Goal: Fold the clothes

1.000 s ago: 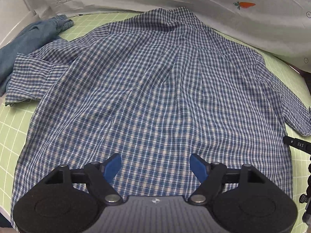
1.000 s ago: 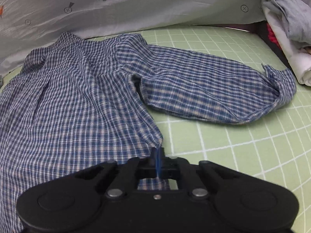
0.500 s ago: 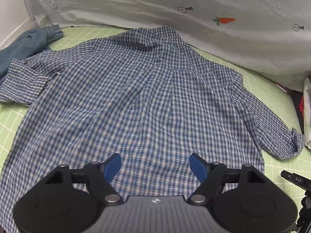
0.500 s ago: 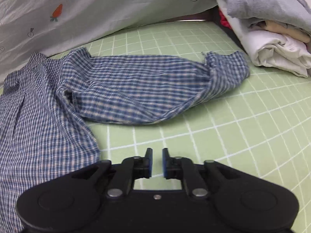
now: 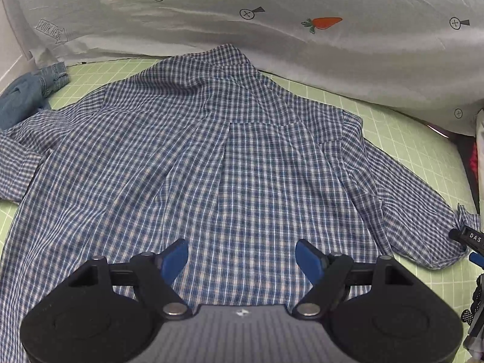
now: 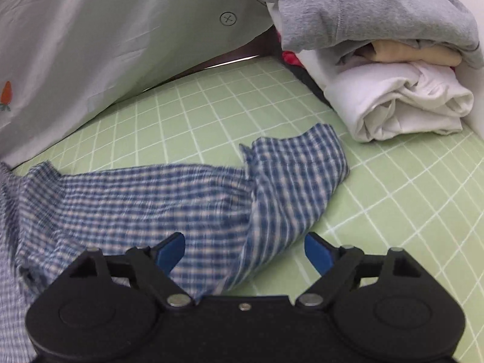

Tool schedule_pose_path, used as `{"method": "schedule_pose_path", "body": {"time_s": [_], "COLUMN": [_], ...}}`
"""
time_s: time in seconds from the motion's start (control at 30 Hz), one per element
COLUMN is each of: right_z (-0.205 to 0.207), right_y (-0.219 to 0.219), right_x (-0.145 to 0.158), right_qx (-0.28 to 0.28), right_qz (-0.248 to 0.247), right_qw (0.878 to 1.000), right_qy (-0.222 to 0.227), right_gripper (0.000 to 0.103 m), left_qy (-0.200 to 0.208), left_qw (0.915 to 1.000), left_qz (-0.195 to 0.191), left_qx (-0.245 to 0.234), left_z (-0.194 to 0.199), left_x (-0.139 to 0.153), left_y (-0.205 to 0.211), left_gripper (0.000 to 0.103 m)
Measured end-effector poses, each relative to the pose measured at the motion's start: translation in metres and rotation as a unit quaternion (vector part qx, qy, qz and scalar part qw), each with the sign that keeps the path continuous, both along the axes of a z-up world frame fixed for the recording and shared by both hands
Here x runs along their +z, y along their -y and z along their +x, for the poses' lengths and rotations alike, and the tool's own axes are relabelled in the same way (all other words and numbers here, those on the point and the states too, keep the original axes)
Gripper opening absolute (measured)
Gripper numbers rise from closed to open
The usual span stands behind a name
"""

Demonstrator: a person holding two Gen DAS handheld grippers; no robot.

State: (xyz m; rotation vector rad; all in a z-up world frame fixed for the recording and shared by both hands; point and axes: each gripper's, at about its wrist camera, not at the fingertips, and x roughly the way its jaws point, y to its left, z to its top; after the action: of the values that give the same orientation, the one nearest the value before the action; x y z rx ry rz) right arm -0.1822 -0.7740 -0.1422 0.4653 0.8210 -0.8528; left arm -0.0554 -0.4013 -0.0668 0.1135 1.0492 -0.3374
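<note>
Right gripper [image 6: 244,249] spread wide over plaid shirt's [image 5: 211,163] outstretched sleeve [image 6: 187,193].

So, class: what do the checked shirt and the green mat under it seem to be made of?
Checked shirt: probably thin woven cotton, matte; it creases softly and the sleeve cuff flops over.
Green mat: likely vinyl or rubber cutting mat, smooth, with a printed white grid.

Green gridded mat [image 6: 393,199] underfoot; white carrot-print sheet [image 5: 302,30] draped behind.

A white carrot-print sheet [image 5: 272,30] hangs behind the green grid mat [image 6: 211,106], its lower edge meeting the mat.
</note>
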Motion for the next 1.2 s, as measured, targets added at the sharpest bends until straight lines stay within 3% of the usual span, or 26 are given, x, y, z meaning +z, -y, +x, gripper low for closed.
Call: {"method": "schedule_pose_path", "body": {"time_s": [0.1,0.23,0.3,0.4,0.5,0.7,0.77,0.83,0.9,1.07,1.2], "right_z": [0.005,-0.030,-0.056,-0.096,-0.111,-0.097,-0.098,-0.107,-0.120,-0.140,-0.169], "right_y": [0.013,0.019,0.023,0.031,0.033,0.042,0.049,0.057,0.062,0.062,0.076], "right_x": [-0.003,0.003,0.004,0.001,-0.004,-0.004,-0.005,-0.008,-0.010,-0.005,-0.010], "right_qx": [-0.025,-0.083,-0.127,-0.168,-0.158,-0.130,-0.149,-0.174,-0.178,-0.138,-0.170], "right_qz": [-0.039,-0.077,-0.072,-0.019,0.015,0.002,0.005,0.019,0.026,-0.021,-0.023], "right_qw": [0.998,0.993,0.988,0.986,0.986,0.989,0.987,0.982,0.979,0.985,0.980], "right_qy": [-0.046,-0.041,-0.042,0.006,0.051,0.071,0.067,0.074,0.092,0.105,0.105], "right_gripper": [0.083,0.080,0.080,0.080,0.080,0.080,0.072,0.029,0.019,0.013,0.013], "left_qy": [0.007,0.010,0.004,-0.010,-0.021,-0.010,-0.005,-0.002,0.000,0.002,0.007], "left_qw": [0.9999,0.9997,0.9998,0.9997,0.9996,0.9997,0.9997,0.9998,0.9998,0.9998,0.9997], "left_qz": [0.010,0.023,0.021,0.022,0.020,0.013,0.015,0.016,0.017,0.022,0.023], "left_qx": [-0.001,0.001,0.003,0.003,-0.003,-0.019,-0.019,-0.014,-0.009,0.002,0.002], "left_z": [0.016,0.027,0.027,0.024,0.019,0.006,0.002,-0.003,-0.008,-0.015,-0.014], "left_x": [-0.001,-0.003,-0.006,-0.010,-0.012,0.002,0.006,0.009,0.014,0.020,0.022], "left_y": [0.013,0.023,0.022,0.022,0.022,0.024,0.022,0.019,0.016,0.009,0.002], "left_gripper": [0.079,0.079,0.079,0.079,0.079,0.079,0.079,0.079,0.079,0.079,0.079]}}
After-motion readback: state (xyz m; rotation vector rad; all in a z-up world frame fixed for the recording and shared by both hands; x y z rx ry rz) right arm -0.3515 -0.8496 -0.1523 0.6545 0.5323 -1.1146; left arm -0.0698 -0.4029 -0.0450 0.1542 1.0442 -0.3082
